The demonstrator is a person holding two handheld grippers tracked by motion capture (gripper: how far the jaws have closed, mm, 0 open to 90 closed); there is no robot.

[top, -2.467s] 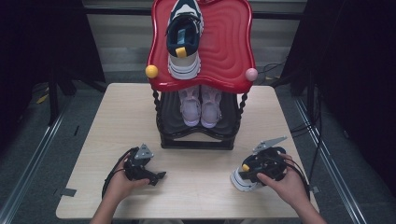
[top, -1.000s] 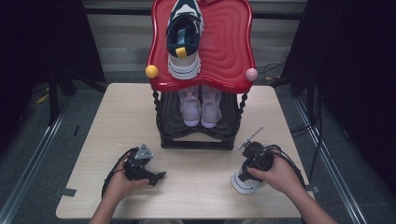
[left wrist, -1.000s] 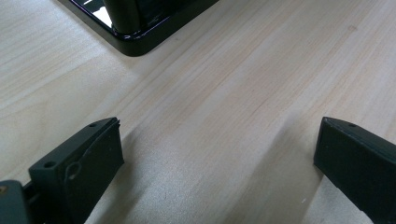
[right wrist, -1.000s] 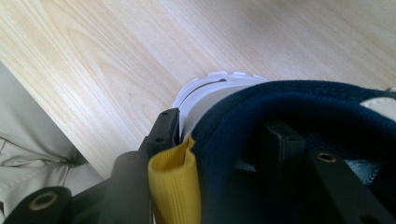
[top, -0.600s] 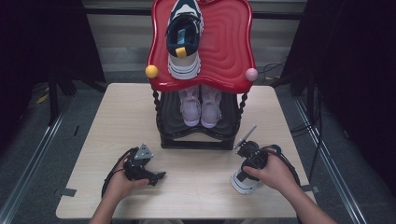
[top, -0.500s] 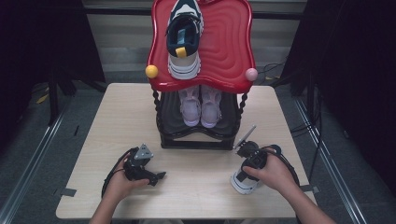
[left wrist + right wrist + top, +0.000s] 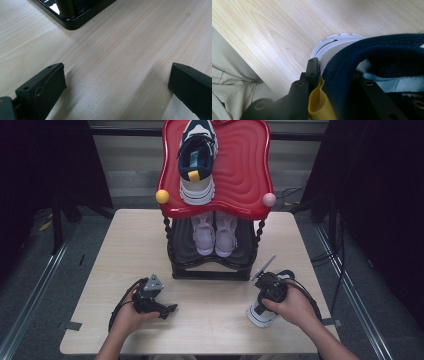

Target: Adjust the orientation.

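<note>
The right gripper (image 7: 269, 289) has its two black jaws pinched on the padded heel collar of a navy-and-white sneaker with a thick white sole and a yellow pull tab (image 7: 262, 312); the jaws have just been closing, with the collar between them. In the right gripper view one jaw sits on the outer side of the navy mesh collar (image 7: 352, 67), hard against the yellow pull tab (image 7: 319, 105), while the other jaw lies inside the shoe beside a pale blue webbing strip (image 7: 387, 83). Ahead of the jaw tips the white sole (image 7: 332, 45) rests on the light wooden table (image 7: 274, 27).

The left gripper (image 7: 165, 307) has its jaws spread wide with nothing between them; bare tabletop (image 7: 115, 67) lies in the gap, and beyond the tips, off to one side, stands the glossy black foot of the shoe rack (image 7: 72, 17).

In the high view the held sneaker stands just in front of the black rack's base (image 7: 210, 270), well apart from the left gripper's jaws. A pair of pale lilac sneakers (image 7: 215, 232) sits on the rack's lower shelf, and a matching navy-and-white sneaker (image 7: 197, 157) lies on the wavy red top tray (image 7: 245, 170)
</note>
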